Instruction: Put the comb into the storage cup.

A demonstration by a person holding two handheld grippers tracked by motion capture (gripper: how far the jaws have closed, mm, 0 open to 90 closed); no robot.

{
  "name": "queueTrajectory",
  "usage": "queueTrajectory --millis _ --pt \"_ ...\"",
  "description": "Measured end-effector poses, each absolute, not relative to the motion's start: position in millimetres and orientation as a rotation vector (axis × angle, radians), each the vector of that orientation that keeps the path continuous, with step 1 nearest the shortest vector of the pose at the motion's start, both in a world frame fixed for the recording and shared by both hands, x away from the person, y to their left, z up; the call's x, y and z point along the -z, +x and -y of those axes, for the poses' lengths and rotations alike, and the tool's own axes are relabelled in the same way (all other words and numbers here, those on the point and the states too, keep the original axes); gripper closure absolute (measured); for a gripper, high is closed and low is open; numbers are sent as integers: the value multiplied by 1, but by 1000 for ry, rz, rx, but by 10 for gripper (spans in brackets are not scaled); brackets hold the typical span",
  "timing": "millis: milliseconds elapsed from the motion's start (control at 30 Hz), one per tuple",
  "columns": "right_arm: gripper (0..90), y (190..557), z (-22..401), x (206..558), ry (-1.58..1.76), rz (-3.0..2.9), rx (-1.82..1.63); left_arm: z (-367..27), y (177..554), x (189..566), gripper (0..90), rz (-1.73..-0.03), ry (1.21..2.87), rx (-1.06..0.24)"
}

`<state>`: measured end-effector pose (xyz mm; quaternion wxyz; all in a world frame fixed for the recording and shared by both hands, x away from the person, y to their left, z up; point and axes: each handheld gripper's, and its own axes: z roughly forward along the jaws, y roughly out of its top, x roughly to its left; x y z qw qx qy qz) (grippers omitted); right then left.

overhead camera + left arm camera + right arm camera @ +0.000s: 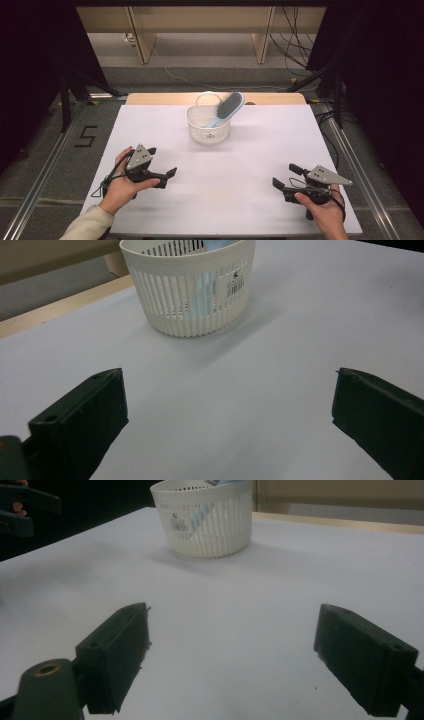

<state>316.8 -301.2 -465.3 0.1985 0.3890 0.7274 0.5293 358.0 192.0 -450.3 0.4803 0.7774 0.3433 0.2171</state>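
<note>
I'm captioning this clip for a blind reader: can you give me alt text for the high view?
A white slatted basket stands at the far middle of a white table, with a light blue hairbrush leaning out of it, bristle head up. At the near edge a person holds the left tool and right tool, both open, resting apart from the basket.

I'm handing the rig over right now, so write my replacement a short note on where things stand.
Left tool: open, holds nothing, low over the white table at its near left.
Right tool: open, holds nothing, at the near right.
White basket: upright at the far middle of the table, apart from both tools.
Blue hairbrush: stands in the basket, handle down, bristle head leaning out over the rim.
Done: brush is in the basket.
Left: nothing else lies on the table.
</note>
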Motion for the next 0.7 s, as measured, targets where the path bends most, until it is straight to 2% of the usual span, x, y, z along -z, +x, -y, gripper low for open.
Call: queueTrajectory --millis 700 --pt "154 316 301 465 1091 -2033 -1476 -214 339 465 9 -867 1887 -557"
